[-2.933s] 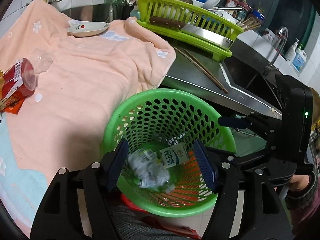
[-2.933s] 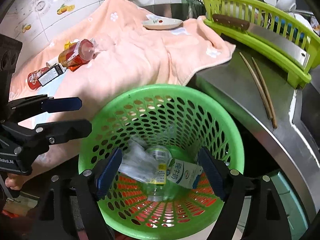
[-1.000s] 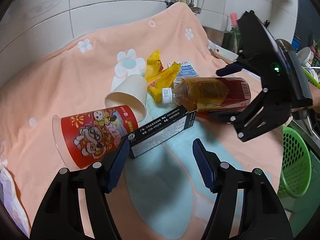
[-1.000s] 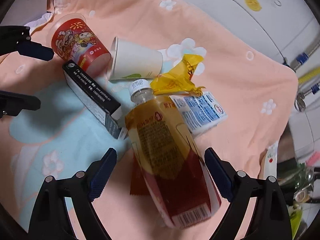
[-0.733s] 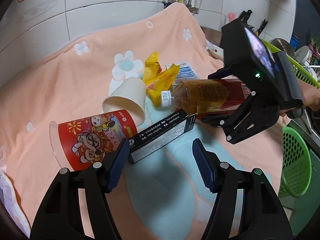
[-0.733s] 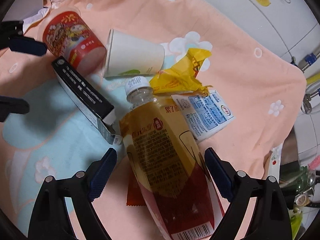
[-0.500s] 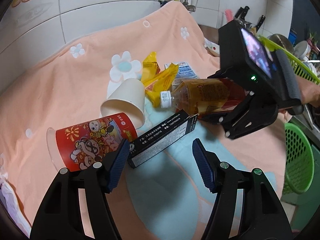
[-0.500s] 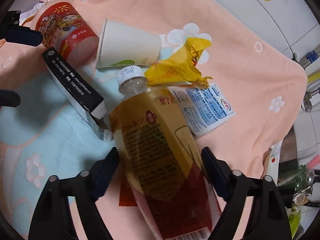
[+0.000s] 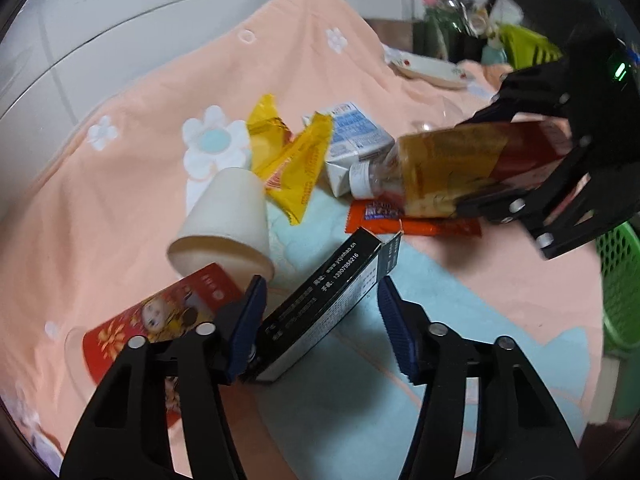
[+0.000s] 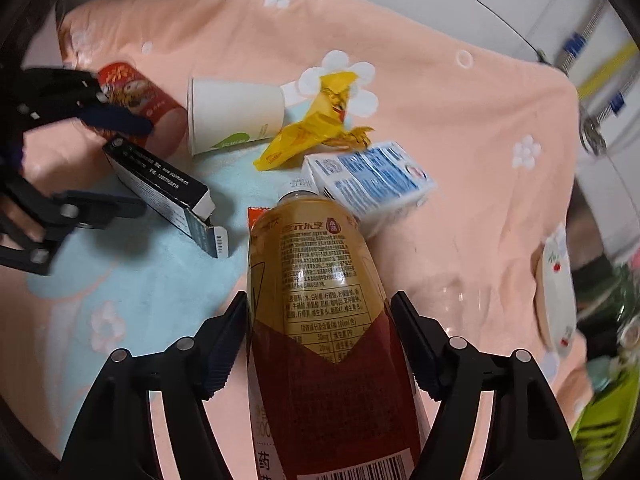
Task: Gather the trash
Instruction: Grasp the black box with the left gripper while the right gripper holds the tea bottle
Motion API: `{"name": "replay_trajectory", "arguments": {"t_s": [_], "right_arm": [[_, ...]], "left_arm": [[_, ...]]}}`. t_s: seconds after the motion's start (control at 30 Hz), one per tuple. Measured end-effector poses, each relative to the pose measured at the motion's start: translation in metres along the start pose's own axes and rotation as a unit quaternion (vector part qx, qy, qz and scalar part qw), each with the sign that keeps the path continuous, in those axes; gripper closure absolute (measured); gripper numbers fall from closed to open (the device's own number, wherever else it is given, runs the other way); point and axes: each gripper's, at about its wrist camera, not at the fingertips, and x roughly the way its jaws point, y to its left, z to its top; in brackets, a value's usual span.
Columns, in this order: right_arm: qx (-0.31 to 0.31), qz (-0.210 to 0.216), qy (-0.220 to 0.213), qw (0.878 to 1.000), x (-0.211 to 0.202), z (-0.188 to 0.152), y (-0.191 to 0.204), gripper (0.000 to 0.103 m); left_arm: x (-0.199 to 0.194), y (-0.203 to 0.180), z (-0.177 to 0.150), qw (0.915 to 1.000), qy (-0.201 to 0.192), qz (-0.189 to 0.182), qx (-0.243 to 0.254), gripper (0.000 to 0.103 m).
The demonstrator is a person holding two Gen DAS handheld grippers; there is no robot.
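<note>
Right wrist view: the right hand-held gripper (image 10: 320, 340) is clamped on a tea drink bottle (image 10: 320, 300), its blue pads pressed to both sides of the gold-and-maroon label, which carries dense Chinese print, a nutrition table and a barcode at the lower end; the white cap points away, toward a blue-and-white milk carton (image 10: 372, 184) just beside it. An orange-red sachet (image 10: 254, 214) pokes out from under the bottle's shoulder. Beyond lie a crumpled yellow wrapper (image 10: 320, 128) and a white paper cup (image 10: 236, 114) on its side. In the left wrist view the left hand-held gripper (image 9: 320, 320) stands apart around a black carton (image 9: 324, 308), one pad touching its end, the other clear of it; the box's side reads "www.yojinhao.cn" and "13307956216". A red cartoon-printed cup (image 9: 160, 320) lies beside it, against the paper cup. Everything rests on a peach flower-print towel (image 9: 120, 184) over the worktop, with a green perforated basket (image 9: 618, 288) at the right edge.
</note>
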Motion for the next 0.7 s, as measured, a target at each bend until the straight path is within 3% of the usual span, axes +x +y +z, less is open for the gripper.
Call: {"name": "replay_trajectory", "arguments": {"t_s": [0.23, 0.43, 0.7], "right_arm": [[0.045, 0.026, -0.004, 0.999, -0.008, -0.021, 0.000, 0.035], [0.087, 0.048, -0.020, 0.995, -0.014, -0.035, -0.003, 0.037], [0.103, 0.059, -0.004, 0.993, -0.006, -0.051, 0.002, 0.036]], "left_arm": [[0.013, 0.001, 0.003, 0.9997, 0.016, 0.003, 0.018, 0.055], [0.019, 0.000, 0.005, 0.9991, 0.028, 0.009, 0.031, 0.055], [0.024, 0.000, 0.010, 0.9986, 0.041, 0.003, 0.033, 0.054]]}}
